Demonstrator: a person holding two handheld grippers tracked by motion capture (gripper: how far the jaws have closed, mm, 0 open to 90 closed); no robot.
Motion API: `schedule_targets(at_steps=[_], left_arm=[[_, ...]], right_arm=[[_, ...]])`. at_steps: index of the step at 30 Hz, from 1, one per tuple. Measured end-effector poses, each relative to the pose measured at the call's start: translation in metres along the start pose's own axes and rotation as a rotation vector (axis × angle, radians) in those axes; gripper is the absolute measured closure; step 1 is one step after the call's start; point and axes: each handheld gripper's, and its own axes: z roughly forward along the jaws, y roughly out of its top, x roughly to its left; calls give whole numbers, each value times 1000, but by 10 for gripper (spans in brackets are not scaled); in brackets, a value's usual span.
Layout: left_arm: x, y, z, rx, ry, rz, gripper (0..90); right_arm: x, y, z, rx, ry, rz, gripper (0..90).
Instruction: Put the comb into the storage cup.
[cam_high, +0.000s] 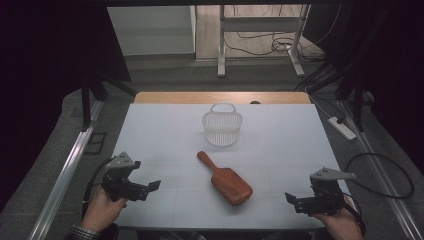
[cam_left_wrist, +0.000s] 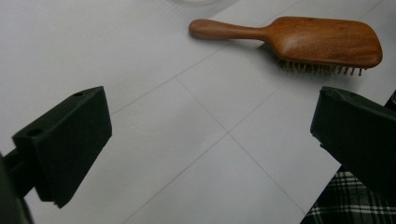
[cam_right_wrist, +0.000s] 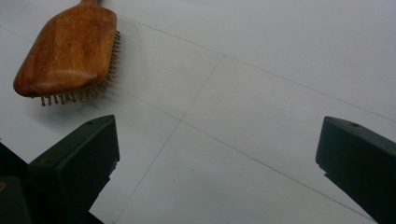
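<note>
Wooden hairbrush (cam_high: 226, 180) lies bristles-down, untouched; both tools, left (cam_high: 148, 189) and right (cam_high: 294, 201), gape apart. Next: reach and grip.

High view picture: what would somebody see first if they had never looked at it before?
Probably the wooden hairbrush, lying bristles down in the middle of the white table, its handle pointing away towards the far left. Just beyond it stands a small white basket. At the near edge, the left gripper and right gripper wait on either side, jaws open.
</note>
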Motion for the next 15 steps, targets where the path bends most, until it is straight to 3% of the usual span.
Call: schedule_targets(at_steps=[6, 15], left_arm=[[-3, 11, 10, 46, -6, 37, 0], [-5, 26, 23, 81, -22, 32, 0]], right_arm=[[0, 0, 0, 2, 1, -2, 0], [0, 0, 0, 2, 2, -4, 1]])
